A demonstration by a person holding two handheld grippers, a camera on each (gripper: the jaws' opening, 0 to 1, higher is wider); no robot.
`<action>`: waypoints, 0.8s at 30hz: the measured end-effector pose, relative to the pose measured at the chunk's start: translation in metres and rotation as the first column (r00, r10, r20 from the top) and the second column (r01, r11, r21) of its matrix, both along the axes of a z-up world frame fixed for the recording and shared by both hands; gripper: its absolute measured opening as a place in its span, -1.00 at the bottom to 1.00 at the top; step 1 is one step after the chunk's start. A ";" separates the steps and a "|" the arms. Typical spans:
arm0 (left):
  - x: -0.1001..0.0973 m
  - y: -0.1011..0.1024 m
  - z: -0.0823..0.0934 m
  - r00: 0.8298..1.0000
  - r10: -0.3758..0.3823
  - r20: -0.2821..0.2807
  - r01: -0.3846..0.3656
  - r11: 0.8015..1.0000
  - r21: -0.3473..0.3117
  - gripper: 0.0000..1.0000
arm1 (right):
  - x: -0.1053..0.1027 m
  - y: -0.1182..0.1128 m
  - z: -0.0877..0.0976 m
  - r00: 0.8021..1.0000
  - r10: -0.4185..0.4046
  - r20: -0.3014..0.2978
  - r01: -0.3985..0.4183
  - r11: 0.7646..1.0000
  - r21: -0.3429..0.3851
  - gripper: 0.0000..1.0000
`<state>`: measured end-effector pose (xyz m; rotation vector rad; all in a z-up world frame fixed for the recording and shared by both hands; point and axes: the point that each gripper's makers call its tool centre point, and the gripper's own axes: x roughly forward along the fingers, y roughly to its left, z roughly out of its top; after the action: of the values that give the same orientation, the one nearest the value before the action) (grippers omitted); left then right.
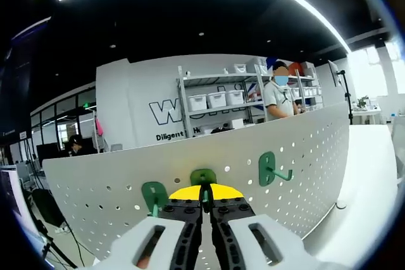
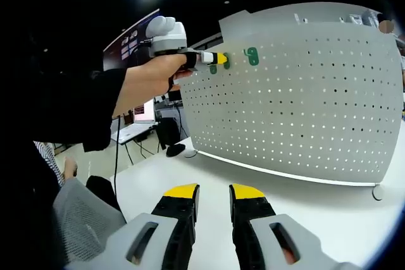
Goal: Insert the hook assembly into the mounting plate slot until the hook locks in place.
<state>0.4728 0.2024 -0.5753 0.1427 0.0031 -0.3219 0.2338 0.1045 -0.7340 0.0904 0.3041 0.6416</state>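
- Hook assembly [image 1: 203, 178], green, sits against the white perforated mounting plate [image 1: 304, 156], pinched between the closed jaws of the left gripper [image 1: 205, 195]; whether it has locked cannot be told.
- Two more green hooks hang on the plate already: one [image 1: 272, 169] to its right, one [image 1: 154, 195] to its left.
- In the right gripper view, a hand [image 2: 149, 77] presses the left gripper [image 2: 215, 59] to the plate's upper edge.
- Right gripper [image 2: 214, 193] hovers over the white surface [image 2: 285, 188], jaws apart, holding nothing.
- Seating likely remains to confirm, then release.
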 end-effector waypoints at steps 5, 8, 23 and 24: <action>-0.001 -0.001 0.000 0.999 0.039 0.009 -0.040 0.999 0.020 -0.94 | 0.000 0.000 -0.001 1.000 0.003 -0.001 -0.003 1.000 -0.001 -0.62; 0.000 -0.001 0.000 0.997 0.066 0.028 -0.068 0.996 0.054 -0.94 | -0.001 0.001 -0.001 1.000 0.006 -0.001 -0.006 1.000 -0.004 -0.62; 0.006 -0.001 -0.004 0.992 0.095 0.082 -0.110 0.973 0.202 -0.89 | -0.001 -0.004 -0.003 1.000 0.001 -0.007 -0.001 1.000 -0.004 -0.62; 0.005 -0.001 -0.004 0.993 0.092 0.079 -0.105 0.979 0.176 -0.89 | -0.001 -0.004 -0.003 1.000 0.000 -0.006 0.000 1.000 -0.003 -0.62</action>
<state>0.4780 0.2014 -0.5791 0.3324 -0.0309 -0.2170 0.2326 0.1004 -0.7368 0.0896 0.3109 0.6410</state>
